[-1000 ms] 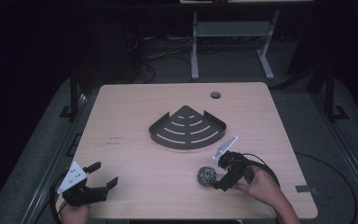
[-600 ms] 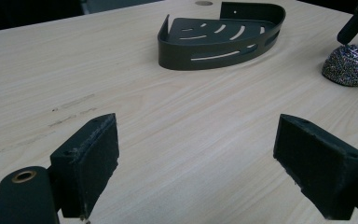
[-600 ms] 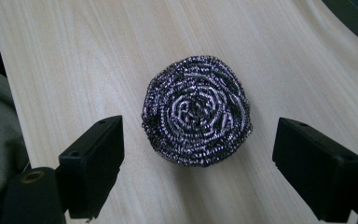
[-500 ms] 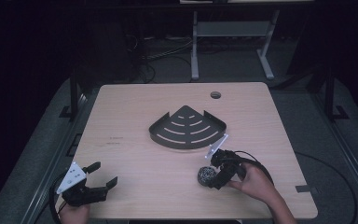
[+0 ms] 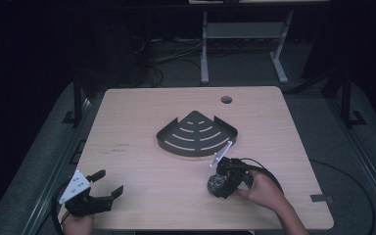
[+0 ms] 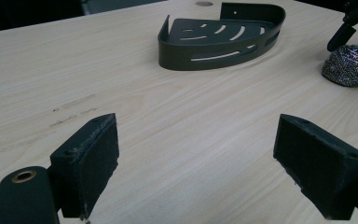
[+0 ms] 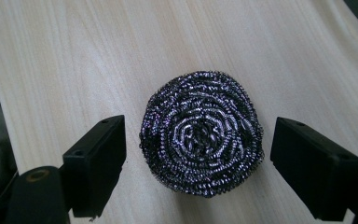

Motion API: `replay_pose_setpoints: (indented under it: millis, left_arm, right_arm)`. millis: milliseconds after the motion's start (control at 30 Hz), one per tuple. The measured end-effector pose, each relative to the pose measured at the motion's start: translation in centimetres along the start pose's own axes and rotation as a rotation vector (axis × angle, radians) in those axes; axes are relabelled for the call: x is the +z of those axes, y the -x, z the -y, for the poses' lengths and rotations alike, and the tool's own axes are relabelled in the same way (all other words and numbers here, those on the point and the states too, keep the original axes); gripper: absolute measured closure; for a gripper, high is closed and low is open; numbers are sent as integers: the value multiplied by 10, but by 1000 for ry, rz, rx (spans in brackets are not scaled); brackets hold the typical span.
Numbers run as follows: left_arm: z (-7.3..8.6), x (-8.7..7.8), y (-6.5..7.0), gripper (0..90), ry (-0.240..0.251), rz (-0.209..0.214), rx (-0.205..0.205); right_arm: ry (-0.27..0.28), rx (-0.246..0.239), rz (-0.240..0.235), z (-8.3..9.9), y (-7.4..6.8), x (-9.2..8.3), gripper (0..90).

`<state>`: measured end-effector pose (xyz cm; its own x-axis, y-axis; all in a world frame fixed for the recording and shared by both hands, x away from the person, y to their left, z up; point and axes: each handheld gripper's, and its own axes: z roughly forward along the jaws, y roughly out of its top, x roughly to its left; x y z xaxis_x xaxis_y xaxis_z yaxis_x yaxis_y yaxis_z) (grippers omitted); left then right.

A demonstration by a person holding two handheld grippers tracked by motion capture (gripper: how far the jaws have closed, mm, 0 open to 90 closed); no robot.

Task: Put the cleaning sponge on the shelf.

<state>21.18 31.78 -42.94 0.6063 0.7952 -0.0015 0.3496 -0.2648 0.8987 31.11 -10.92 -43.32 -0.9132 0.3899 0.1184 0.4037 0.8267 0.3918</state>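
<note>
1. The right gripper (image 5: 223, 180) hides much of the steel scouring pad (image 5: 216, 184) in the high view; its own view shows the jaws spread wide with the pad (image 7: 201, 146) lying between them on the table (image 7: 74, 60), touching neither (small gaps on both sides).
2. A dark corner shelf (image 5: 197, 134) sits mid-table, just beyond the pad.
3. The left gripper (image 5: 106, 183) rests near the table's front-left edge, jaws apart and empty; bare wood lies between the grippers.

A pale wood surface (image 5: 142, 122) stands on dark grey floor (image 5: 333, 127); at 12 o'clock, a white frame (image 5: 240, 34) and cables (image 5: 171, 56) in dimness.
</note>
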Motion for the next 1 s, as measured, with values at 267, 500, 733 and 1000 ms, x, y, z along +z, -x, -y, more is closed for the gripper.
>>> replay_pose_setpoints:
  millis: [267,500,733,1000]
  left_arm:
    - [0,0,0,134,2,0,-2]
    - [0,0,0,134,3,1,-2]
    - [0,0,0,134,3,0,-3]
    - [0,-1,0,134,6,-1,-3]
  right_arm:
    - [-26,-7,-3,-2,0,6,201]
    - [-45,-9,-3,-3,1,9,229]
    - [-56,-17,-2,-5,0,11,303]
    - [-60,-21,0,-5,0,11,328]
